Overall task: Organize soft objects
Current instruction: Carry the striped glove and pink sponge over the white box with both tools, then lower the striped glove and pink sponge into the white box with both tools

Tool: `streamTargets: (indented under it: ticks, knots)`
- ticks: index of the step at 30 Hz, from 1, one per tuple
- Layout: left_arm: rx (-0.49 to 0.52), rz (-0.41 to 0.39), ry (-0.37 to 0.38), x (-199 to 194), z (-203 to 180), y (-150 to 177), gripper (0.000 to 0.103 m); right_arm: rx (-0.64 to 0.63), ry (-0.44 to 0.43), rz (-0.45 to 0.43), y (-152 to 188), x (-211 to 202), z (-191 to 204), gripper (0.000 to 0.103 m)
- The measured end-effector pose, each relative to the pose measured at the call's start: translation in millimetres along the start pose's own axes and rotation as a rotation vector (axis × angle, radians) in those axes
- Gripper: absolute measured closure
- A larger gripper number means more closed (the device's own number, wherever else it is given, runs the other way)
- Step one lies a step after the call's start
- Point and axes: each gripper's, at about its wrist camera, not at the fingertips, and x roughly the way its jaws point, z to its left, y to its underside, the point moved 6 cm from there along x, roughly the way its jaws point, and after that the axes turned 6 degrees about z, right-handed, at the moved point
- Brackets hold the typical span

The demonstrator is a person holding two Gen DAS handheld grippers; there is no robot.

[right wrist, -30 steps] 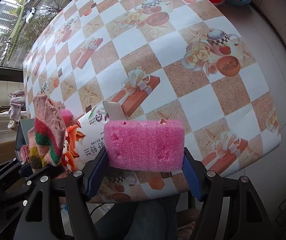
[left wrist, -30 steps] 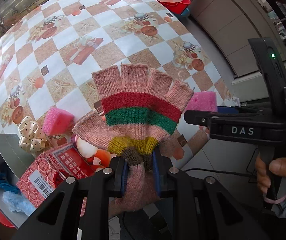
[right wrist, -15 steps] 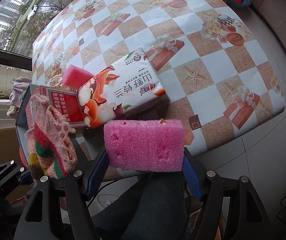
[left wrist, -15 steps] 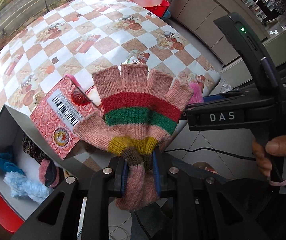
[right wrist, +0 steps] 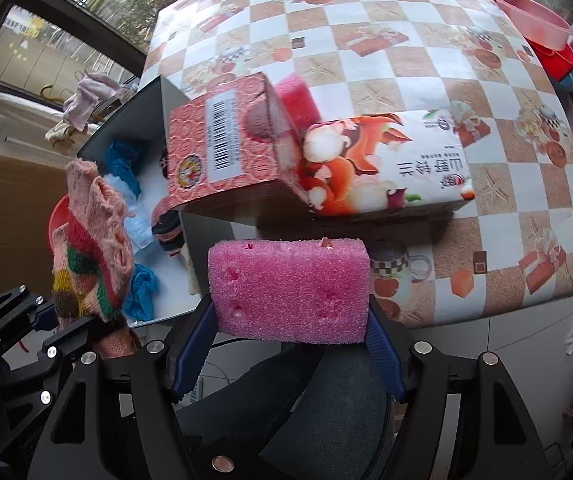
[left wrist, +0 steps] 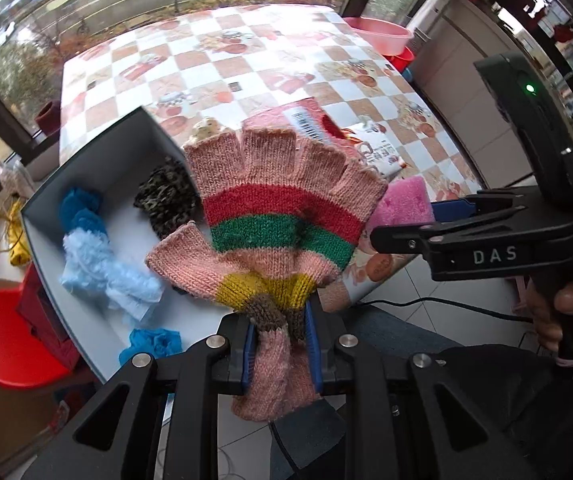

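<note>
My left gripper (left wrist: 280, 342) is shut on the cuff of a pink knitted fingerless glove (left wrist: 278, 208) with red, green and yellow stripes; the glove stands upright over the edge of a grey open box (left wrist: 98, 160). In the right wrist view the same glove (right wrist: 94, 252) hangs at the left. My right gripper (right wrist: 290, 344) is shut on a pink sponge (right wrist: 288, 290), held flat between its blue pads, near the table's front edge and right of the box (right wrist: 126, 128). That sponge (left wrist: 404, 204) and right gripper (left wrist: 458, 208) also show in the left wrist view.
The box holds blue fluffy cloths (left wrist: 86, 248), a leopard-print item (left wrist: 166, 196) and other soft pieces. On the checkered table (right wrist: 406, 60) lie a red carton (right wrist: 222, 144), a printed tissue pack (right wrist: 386, 168) and another pink sponge (right wrist: 296, 94). Pink basins (right wrist: 534, 20) sit far right; a red stool (left wrist: 2, 344) stands below.
Both grippers have swung left and back off the table toward the grey box, still holding the glove and the sponge. The box interior has come into full view.
</note>
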Motion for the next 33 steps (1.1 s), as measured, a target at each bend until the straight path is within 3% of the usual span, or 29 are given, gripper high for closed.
streamTargets:
  ticks: [6, 11, 22, 33]
  knots:
    - [-0.191, -0.023, -0.037, -3.2, 52.2, 22.1, 0.080, -0.170, -0.008, 0.021, -1.4, 7.8, 53.6, 0.031]
    - [-0.288, -0.002, -0.093, 7.6, 83.6, 42.9, 0.080, -0.291, -0.003, 0.041, -0.8, 17.2, 91.9, 0.031]
    - [-0.371, 0.029, -0.087, 26.9, 101.5, 62.1, 0.080, -0.396, 0.017, 0.093, -15.0, 46.5, 137.1, 0.031]
    - [-0.399, 0.046, -0.097, 33.9, 108.5, 63.6, 0.080, -0.409, 0.026, 0.146, -13.3, 65.9, 145.7, 0.031]
